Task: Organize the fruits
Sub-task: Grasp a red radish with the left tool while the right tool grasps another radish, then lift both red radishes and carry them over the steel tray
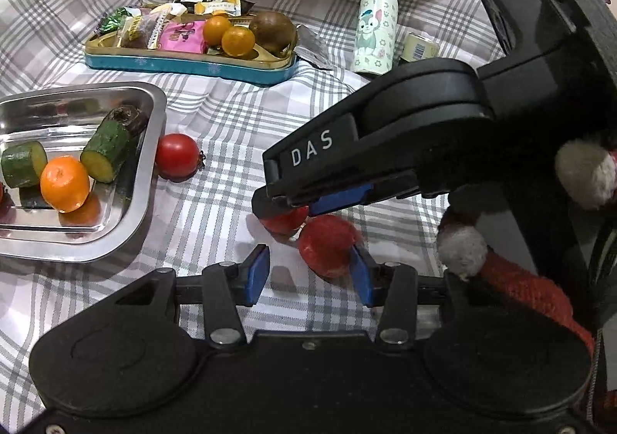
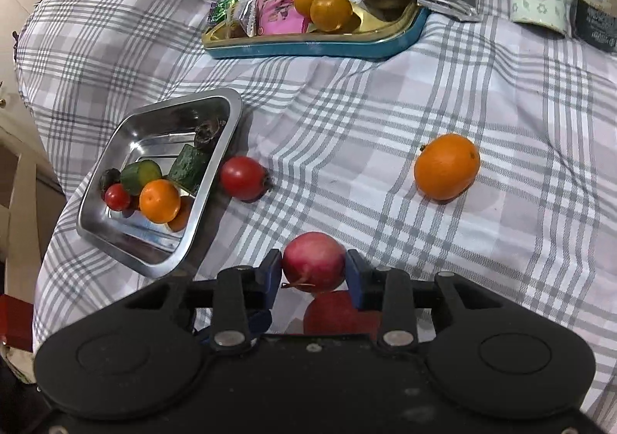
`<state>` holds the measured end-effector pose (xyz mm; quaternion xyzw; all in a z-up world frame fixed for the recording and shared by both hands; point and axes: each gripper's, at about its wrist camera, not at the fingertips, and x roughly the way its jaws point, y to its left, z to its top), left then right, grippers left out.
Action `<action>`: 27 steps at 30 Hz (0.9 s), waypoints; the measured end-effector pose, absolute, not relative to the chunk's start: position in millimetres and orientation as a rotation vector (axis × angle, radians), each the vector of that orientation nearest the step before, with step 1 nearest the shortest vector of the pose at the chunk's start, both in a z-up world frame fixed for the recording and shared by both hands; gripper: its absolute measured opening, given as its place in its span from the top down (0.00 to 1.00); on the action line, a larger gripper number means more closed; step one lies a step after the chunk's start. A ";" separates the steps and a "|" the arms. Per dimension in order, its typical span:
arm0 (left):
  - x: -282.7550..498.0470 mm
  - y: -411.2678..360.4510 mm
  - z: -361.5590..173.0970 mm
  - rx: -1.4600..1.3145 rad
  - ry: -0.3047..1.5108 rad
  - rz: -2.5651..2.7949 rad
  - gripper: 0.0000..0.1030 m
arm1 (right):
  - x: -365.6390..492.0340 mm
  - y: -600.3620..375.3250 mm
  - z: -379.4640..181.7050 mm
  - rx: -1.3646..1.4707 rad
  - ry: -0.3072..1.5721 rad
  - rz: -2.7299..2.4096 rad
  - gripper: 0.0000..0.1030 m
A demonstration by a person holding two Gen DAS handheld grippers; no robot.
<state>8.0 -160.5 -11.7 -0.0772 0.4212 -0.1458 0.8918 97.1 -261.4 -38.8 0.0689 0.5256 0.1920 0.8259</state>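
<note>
My right gripper [image 2: 313, 272] is shut on a pinkish-red round fruit [image 2: 314, 260], with both blue pads pressed on its sides. From the left wrist view this gripper [image 1: 277, 210] reaches in from the right, low over the checked cloth. A second red fruit [image 1: 327, 245] lies just beside it on the cloth, by the right pad of my left gripper [image 1: 310, 274], which stands open and holds nothing. A steel tray [image 2: 231, 117] at the left holds cucumber pieces, an orange and a small tomato. One tomato [image 2: 243, 177] rests against its rim. A loose orange [image 2: 447, 171] sits to the right.
A teal tin tray [image 1: 193, 65] at the back holds snack packets, two small oranges and a brown fruit. A cartoon-printed bottle [image 1: 376, 32] and a small jar [image 1: 420, 46] stand at the back right. A red knitted sleeve [image 1: 540, 291] shows beside the right gripper.
</note>
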 end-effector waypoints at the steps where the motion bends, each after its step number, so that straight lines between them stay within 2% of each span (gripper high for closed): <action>1: 8.4 -161.0 -11.6 -0.159 0.872 -0.304 0.49 | 96.5 -261.4 -38.4 0.146 1.113 0.401 0.65; 14: 20.4 -182.6 -15.2 -0.115 0.875 -0.347 0.49 | 93.0 -312.7 -30.3 0.203 1.081 0.207 0.64; 27: 27.7 -188.9 -24.5 -0.118 0.895 -0.343 0.52 | 97.5 -297.1 -36.5 0.147 1.104 0.185 0.62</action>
